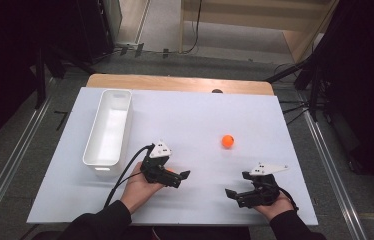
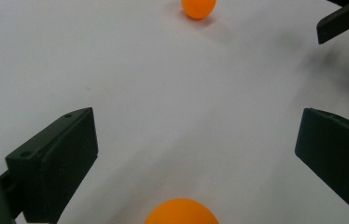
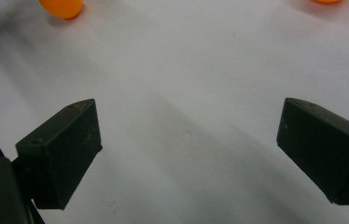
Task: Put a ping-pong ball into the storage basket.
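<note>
Right tool [image 1: 237, 185]: you hold it low at the near right of the worktop [image 1: 195, 120]. Its jaws are spread wide with bare surface between them. It grips and touches nothing, and looks parked while the other hand works.

Left tool [image 1: 180, 179]: it sits near centre-left, lying in your upturned palm and pointing right. Its jaws are wide apart and clamp nothing.

Near ball [image 2: 182, 212]: this orange ball rests on the worktop, deep between the left tool's open jaws and clear of both pads. That placement reads as a line-up for a pinch, so you have room to close on it. The right gripper view shows it at far left [image 3: 61, 7].

Far ball [image 1: 228, 141]: a second orange ball lies alone at mid-right, well apart from both tools. It is ahead of the left tool's jaws [image 2: 198, 7] and probably waits its turn.

Bin [image 1: 91, 145]: this white, long bin stands at far left, lengthwise away from you, just beside the left tool's reach. It is likely where the balls go. I cannot tell whether anything is inside.
</note>
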`<state>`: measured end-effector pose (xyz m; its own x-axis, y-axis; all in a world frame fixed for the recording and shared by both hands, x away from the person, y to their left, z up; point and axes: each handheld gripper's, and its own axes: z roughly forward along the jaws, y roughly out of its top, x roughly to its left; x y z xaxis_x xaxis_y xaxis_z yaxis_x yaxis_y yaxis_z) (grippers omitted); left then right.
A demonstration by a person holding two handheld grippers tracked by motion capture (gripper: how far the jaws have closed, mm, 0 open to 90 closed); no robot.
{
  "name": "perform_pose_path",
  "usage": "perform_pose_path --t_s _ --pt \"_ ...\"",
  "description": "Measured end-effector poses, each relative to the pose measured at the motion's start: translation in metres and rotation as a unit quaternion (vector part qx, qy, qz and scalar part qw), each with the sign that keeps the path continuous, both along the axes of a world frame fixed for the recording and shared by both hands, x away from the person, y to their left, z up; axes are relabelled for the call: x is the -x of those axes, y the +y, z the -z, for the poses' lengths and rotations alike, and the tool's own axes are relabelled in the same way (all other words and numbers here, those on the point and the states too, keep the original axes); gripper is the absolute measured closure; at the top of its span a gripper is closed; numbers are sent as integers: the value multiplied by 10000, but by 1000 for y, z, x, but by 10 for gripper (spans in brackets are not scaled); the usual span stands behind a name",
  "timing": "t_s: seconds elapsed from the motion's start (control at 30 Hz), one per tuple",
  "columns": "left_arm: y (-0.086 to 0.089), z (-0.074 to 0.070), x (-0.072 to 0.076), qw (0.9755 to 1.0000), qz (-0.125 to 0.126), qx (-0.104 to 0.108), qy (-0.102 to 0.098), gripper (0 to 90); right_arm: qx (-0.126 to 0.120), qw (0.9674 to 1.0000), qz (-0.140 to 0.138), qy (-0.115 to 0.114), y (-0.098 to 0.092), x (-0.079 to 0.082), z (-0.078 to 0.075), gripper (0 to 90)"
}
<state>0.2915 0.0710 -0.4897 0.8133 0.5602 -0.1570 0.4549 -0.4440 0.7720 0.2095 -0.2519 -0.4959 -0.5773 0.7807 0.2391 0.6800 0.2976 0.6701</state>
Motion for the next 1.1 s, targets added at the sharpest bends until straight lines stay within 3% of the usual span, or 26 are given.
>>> perform_pose_path --t_s 0.73,0.97,1.1 --pt "11 22 9 9990 -14 -380 244 0 -7 10000 -13 -43 -1 0 0 50" --pt "10 24 14 9975 69 -701 22 0 -7 10000 5 -40 -1 1 0 50" --pt "6 25 17 9954 88 -948 -128 0 -5 10000 15 -46 -1 1 0 50"
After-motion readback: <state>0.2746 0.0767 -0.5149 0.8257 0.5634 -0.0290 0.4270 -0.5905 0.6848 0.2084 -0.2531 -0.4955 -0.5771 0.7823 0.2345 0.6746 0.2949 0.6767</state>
